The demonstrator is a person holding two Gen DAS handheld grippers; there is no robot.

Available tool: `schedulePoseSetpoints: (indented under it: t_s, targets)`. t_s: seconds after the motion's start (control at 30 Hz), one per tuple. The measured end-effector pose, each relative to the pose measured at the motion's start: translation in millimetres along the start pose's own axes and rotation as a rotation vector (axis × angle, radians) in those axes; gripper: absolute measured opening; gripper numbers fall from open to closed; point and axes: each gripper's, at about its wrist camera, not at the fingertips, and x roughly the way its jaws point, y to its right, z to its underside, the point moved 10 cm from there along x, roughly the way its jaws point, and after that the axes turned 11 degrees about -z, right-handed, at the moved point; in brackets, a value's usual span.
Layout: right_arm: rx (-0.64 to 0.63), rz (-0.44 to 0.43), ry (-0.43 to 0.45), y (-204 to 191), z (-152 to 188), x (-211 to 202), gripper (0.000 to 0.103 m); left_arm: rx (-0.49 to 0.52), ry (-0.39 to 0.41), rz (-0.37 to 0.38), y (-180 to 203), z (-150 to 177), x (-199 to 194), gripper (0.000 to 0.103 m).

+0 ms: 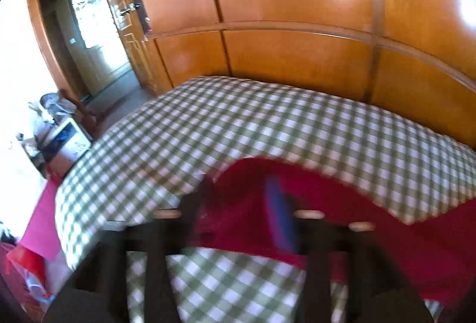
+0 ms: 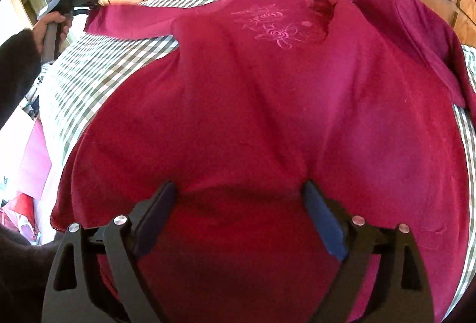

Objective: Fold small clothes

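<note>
The red garment is lying face up and spread flat across the checked bed cover, embroidery showing near the collar. No fold is showing in the body yet, so the task is sitting at its start. One sleeve is stretching out toward the left gripper, which seems to be standing clear of the cuff with jaws apart, though its own view is blurred. The other sleeve is lying bunched at the far right. The right gripper is hovering spread wide at the hem, pinching nothing. Both sleeves and the body remain to be folded.
</note>
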Motion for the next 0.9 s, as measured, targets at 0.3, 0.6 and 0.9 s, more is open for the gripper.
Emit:
schedulePoseSetpoints:
  t_s: [0.3, 0.6, 0.9]
  targets:
    - [0.000, 0.012, 0.026, -4, -2, 5, 0.095, 0.185, -0.149, 0.767, 85, 158, -158, 0.070]
    - [0.008, 0.020, 0.034, -6, -3, 0, 0.095, 0.414, -0.294, 0.920, 123, 307, -243, 0.015]
    - [0.008, 0.031, 0.051, -2, 22, -33, 0.094, 0.306, -0.229, 0.871, 59, 276, -257, 0.007]
